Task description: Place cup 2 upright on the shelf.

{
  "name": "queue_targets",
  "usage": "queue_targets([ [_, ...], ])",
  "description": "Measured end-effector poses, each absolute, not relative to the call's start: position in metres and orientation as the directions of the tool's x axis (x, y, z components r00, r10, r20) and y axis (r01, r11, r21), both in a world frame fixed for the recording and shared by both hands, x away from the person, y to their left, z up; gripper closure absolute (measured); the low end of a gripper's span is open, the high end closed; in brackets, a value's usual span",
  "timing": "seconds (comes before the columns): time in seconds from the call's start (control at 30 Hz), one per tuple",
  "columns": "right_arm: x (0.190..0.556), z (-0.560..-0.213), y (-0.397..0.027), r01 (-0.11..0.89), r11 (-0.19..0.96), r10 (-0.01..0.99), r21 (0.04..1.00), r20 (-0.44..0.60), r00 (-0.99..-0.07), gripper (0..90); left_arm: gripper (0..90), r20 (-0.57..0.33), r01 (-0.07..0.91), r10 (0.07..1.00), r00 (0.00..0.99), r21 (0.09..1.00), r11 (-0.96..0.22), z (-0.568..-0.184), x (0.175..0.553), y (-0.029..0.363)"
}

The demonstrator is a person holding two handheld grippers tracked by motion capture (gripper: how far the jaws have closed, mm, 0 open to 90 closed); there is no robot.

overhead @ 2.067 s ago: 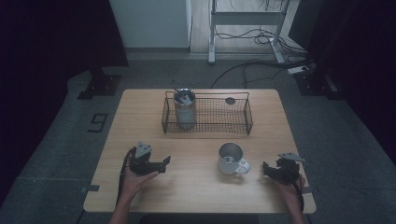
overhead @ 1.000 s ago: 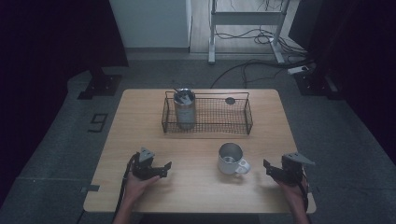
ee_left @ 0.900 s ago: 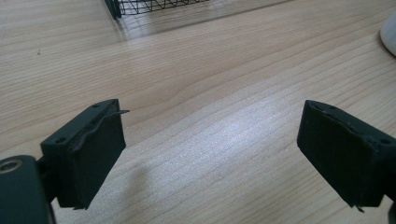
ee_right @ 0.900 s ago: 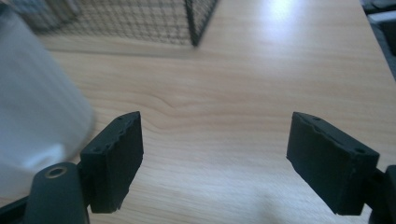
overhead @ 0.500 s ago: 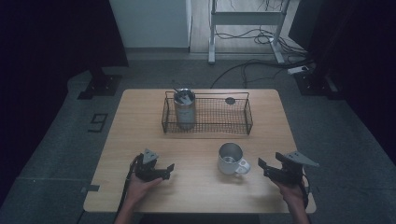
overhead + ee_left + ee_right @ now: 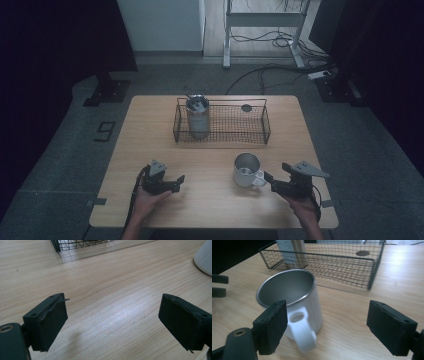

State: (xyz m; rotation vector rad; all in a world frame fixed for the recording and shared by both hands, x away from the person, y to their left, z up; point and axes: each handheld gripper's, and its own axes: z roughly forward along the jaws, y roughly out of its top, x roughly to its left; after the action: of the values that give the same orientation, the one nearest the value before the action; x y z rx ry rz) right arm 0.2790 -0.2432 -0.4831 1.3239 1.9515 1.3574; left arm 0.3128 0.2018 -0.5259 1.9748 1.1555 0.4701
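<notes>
A white mug [image 6: 246, 169] with a steel inside stands upright on the wooden table [image 6: 210, 160], its handle [image 6: 301, 336] turned toward my right gripper [image 6: 270, 180]. That gripper [image 6: 327, 325] is open just right of the mug. Its jaws have just been opening. The handle sits beside the left jaw, untouched by either pad. My left gripper [image 6: 177, 183] lies low at the front left, open over bare wood [image 6: 112, 322]. Its jaws have just been closing a little, with nothing between them. The mug's edge [image 6: 203, 257] is far to its right.
A black wire basket [image 6: 222, 140] stands across the back of the table, and its near corner [image 6: 372, 272] lies beyond the mug. A steel tumbler [image 6: 198, 117] stands upright in its left end. A small dark round thing [image 6: 246, 107] lies at its back.
My right gripper has moved left toward the mug and lifted slightly, and its jaws stand wider. The left gripper, mug and basket have stayed put.
</notes>
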Motion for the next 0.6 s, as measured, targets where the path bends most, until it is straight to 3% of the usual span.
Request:
queue_targets([
  [0.6, 0.289, -0.480, -0.206, 0.476, 0.143, 0.842, 0.868, 0.146, -0.520, 12.9, 8.4, -0.084, 0.568, 0.851, 0.518, 0.778, -0.269, -0.526, 0.312, 0.201],
])
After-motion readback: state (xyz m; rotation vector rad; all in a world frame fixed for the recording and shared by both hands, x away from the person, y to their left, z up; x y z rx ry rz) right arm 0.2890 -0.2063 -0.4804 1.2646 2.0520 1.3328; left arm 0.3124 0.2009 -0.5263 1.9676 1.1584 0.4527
